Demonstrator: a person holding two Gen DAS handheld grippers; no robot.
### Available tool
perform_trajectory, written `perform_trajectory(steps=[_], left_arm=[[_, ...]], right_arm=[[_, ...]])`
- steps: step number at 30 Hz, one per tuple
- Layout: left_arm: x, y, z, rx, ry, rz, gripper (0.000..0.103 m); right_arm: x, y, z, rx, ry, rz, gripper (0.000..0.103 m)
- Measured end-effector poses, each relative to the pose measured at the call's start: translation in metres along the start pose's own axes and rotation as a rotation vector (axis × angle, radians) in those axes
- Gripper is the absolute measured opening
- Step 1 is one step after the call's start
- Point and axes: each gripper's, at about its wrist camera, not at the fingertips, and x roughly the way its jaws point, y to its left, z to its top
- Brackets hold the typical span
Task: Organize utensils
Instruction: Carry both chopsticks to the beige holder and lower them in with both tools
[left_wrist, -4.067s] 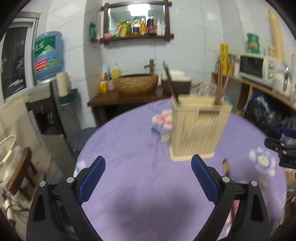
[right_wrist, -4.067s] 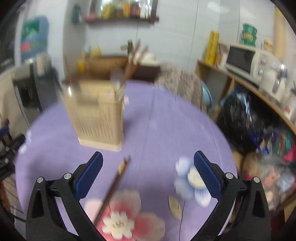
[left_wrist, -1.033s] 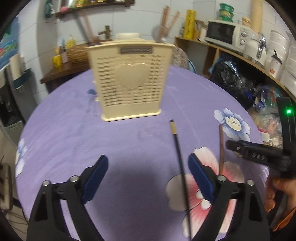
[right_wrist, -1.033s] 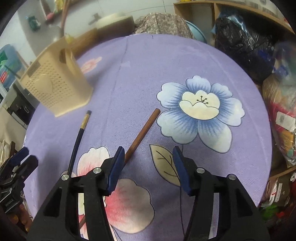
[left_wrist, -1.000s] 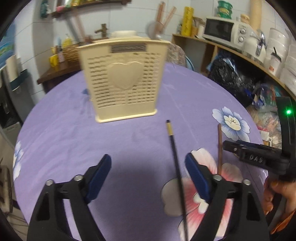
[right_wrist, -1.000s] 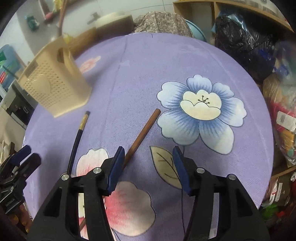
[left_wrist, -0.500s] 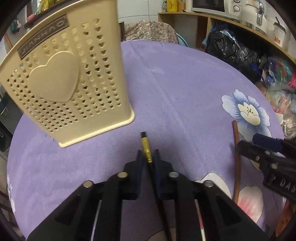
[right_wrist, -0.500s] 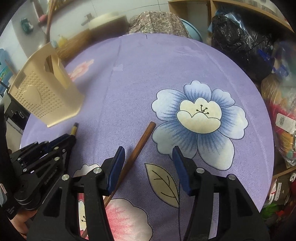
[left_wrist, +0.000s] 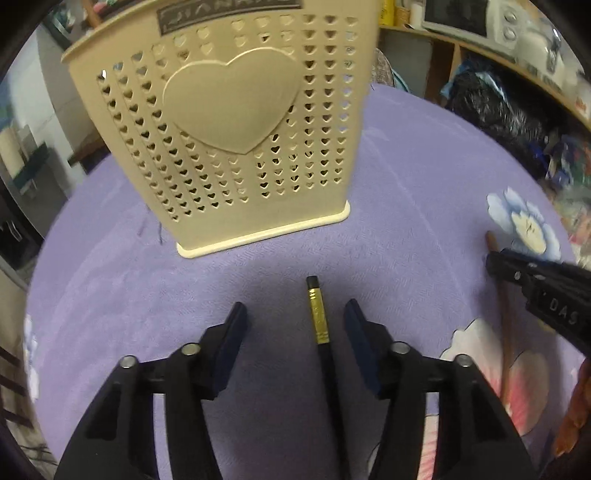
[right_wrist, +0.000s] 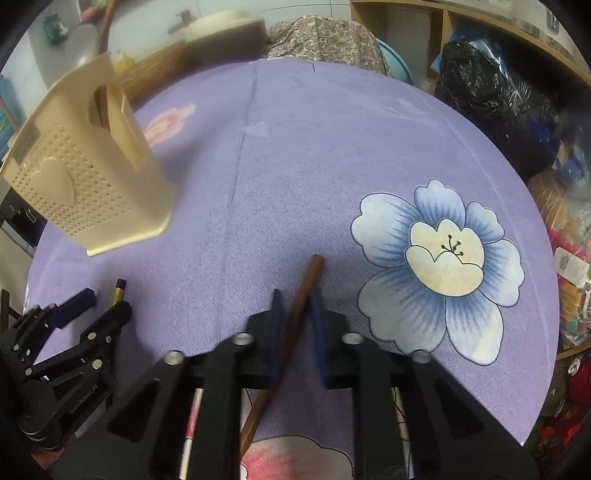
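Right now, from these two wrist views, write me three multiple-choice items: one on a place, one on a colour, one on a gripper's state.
1. The black chopstick lies where?
A. inside the holder
B. on the tablecloth between the left gripper's open jaws
C. on the shelf

2. The cloth's base colour?
A. purple
B. green
C. white

3. The right gripper is:
A. wide open
B. out of view
C. shut on the brown chopstick

Answers:
1 B, the stick lies on the cloth with gaps to both pads, whose jaws have just been opening.
2 A, purple with printed flowers.
3 C, both pads meet the stick, after just closing.
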Motion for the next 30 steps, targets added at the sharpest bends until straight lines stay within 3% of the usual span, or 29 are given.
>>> perform_trajectory(steps=[1,3,10,14,21,25,30], left_arm=[[0.0,-0.002,0.001,0.006,-0.003,0.014,0.023],[0.001,-0.009,0.003,0.029,-0.001,0.015,0.01],[-0.014,-0.006,0.007,0.006,-0.045,-0.027,0.009],[-0.068,0.016,0.011,-0.045,-0.164,-0.098,0.009],[-0.173,0.051,0.004,-0.091,-0.406,-0.152,0.009],[-0.204,0.063,-0.007,-0.091,-0.469,-0.15,0.008],[-0.205,0.066,-0.008,-0.1,-0.481,-0.142,0.008]], right_arm=[[0.001,0.001,0.001,-0.005,-0.002,0.0,0.013],[0.002,0.003,0.002,-0.006,-0.005,0.009,0.012],[-0.013,-0.005,-0.003,0.043,-0.052,0.185,0.01],[-0.058,-0.007,-0.003,0.033,-0.123,0.375,0.008],[-0.15,-0.003,-0.005,-0.076,-0.268,0.569,0.008],[-0.189,0.006,-0.009,-0.16,-0.343,0.606,0.008],[-0.194,0.019,-0.006,-0.196,-0.349,0.61,0.008]])
